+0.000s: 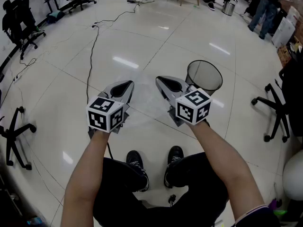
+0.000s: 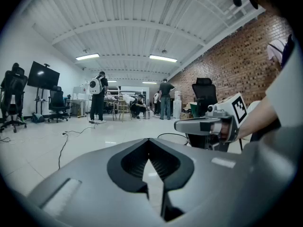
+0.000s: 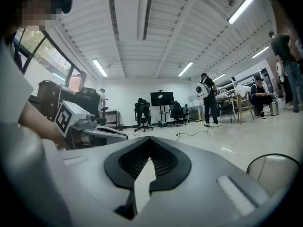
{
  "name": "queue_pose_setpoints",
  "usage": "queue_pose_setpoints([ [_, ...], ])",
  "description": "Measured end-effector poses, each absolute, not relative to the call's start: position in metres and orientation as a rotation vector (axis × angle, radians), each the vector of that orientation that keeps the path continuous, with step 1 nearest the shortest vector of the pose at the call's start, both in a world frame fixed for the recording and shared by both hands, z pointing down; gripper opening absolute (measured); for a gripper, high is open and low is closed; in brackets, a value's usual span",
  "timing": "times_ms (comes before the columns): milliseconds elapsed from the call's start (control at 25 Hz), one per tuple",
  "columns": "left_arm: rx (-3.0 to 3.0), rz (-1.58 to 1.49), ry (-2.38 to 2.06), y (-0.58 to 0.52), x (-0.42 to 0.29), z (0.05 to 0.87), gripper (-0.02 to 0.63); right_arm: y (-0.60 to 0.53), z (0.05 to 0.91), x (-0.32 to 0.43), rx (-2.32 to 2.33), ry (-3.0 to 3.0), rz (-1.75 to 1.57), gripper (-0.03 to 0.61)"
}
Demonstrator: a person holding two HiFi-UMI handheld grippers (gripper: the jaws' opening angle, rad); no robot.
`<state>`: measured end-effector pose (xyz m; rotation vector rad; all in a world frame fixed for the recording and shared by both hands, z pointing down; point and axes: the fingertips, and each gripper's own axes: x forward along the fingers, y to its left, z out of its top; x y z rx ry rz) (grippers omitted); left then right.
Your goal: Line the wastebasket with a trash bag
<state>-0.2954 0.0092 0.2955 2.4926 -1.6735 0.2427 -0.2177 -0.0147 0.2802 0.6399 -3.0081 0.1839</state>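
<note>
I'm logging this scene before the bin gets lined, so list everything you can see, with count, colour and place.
wastebasket: one, black mesh, on the floor right of centre
trash bag: one, clear and faint, spread in the middle of the head view
cable: one, black, trailing over the floor left of centre
office chairs: several, black, round the room's edges
people: a few, standing at the far end
left claw: one, grey, shut, seemingly on the bag's left edge
right claw: one, grey, shut, seemingly on the bag's right edge
forearms: two, bare, lower half of the head view
shoes: two, black, bottom centre
</note>
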Motion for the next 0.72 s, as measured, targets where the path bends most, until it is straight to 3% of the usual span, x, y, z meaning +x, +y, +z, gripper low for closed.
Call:
queue_pose_setpoints([
  [720,2.461,0.494,-1.665,-0.006,-0.339,0.334,0.011,-0.045,0.309,-0.220,0.541,-2.873,0.024,0.002],
])
